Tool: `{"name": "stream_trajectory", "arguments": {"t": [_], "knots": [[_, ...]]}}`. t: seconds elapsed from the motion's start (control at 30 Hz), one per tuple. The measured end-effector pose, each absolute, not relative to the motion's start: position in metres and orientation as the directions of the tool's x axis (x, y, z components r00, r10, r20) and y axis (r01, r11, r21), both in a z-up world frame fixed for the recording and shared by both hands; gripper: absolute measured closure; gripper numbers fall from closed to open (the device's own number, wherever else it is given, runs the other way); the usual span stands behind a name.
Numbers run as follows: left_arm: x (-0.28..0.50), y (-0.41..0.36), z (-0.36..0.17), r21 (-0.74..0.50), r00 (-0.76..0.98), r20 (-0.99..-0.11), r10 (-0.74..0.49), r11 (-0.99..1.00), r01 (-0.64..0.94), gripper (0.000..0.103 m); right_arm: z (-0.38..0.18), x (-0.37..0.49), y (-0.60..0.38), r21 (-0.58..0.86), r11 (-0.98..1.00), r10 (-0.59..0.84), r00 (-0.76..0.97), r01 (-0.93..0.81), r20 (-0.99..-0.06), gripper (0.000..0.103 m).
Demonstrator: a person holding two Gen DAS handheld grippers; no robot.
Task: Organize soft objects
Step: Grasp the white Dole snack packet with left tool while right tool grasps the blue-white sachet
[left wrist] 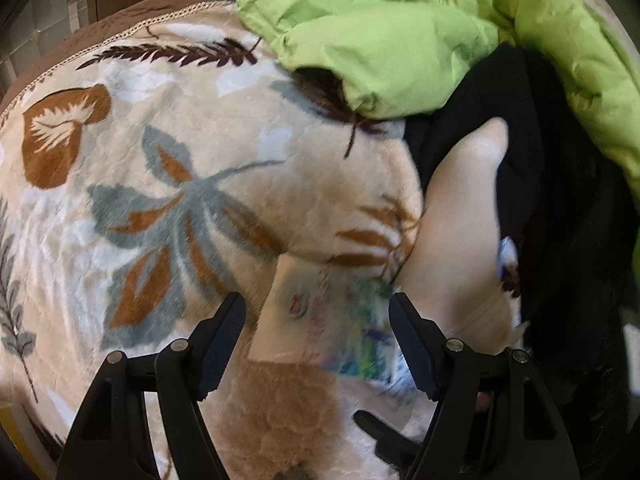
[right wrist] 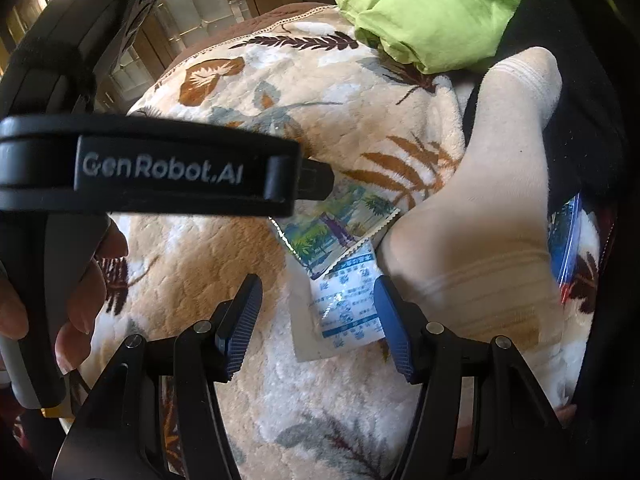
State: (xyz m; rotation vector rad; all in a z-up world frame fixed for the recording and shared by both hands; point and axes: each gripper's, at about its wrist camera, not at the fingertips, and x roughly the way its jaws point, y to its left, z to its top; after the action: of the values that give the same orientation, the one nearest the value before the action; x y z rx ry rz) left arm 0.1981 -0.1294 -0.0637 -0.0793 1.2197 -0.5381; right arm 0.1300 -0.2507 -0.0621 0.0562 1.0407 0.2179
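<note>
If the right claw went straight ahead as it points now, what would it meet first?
Probably the printed packet lying on the leaf-patterned blanket, centred between the open right claw jaws; depth is unclear.

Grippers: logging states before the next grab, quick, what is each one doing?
Left gripper: open, holding nothing, packet between its jaws.
Right gripper: open, holding nothing.

"GenRobot.AI" stands in pale raised lettering on the black plastic body of the left gripper (right wrist: 316,180), seen across the right wrist view. A small white-and-blue printed plastic sachet (right wrist: 350,310) lying on the leaf-patterned beige fleece blanket (right wrist: 224,248) carries rows of blue print too small to read.
</note>
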Motion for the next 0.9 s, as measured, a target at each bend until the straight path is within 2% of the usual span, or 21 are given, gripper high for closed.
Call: {"name": "stream_trajectory", "arguments": {"t": [0.1,0.3,0.47,0.53,0.7,0.83,0.9], "knots": [[0.203,-0.132,-0.059,-0.355,0.238,-0.861,-0.450,0.865,0.354,0.029,-0.062,0.130,-0.253,0.144,0.979,0.199,0.497,-0.146,-0.845,0.044],[0.210,-0.148,-0.076,-0.307,0.192,-0.899,-0.395,0.877,0.369,0.029,-0.070,0.138,-0.254,0.138,0.982,0.185,0.492,-0.130,-0.851,0.044],[0.213,-0.164,-0.091,-0.238,0.173,-0.929,-0.328,0.884,0.401,0.029,-0.073,0.139,-0.254,0.165,0.978,0.209,0.500,-0.132,-0.840,0.035],[0.214,-0.171,-0.093,-0.207,0.180,-0.936,-0.304,0.884,0.418,0.024,-0.075,0.141,-0.252,0.157,0.978,0.204,0.502,-0.134,-0.840,0.034],[0.217,-0.190,-0.099,-0.164,0.190,-0.944,-0.271,0.882,0.443,0.022,-0.077,0.144,-0.249,0.155,0.979,0.199,0.502,-0.129,-0.842,0.034],[0.217,-0.192,-0.098,-0.193,0.169,-0.941,-0.294,0.873,0.447,0.022,-0.075,0.144,-0.246,0.146,0.980,0.195,0.501,-0.136,-0.843,0.035],[0.217,-0.193,-0.097,-0.175,0.172,-0.943,-0.284,0.866,0.468,0.022,-0.075,0.144,-0.243,0.115,0.983,0.172,0.502,-0.141,-0.848,0.041]]}}
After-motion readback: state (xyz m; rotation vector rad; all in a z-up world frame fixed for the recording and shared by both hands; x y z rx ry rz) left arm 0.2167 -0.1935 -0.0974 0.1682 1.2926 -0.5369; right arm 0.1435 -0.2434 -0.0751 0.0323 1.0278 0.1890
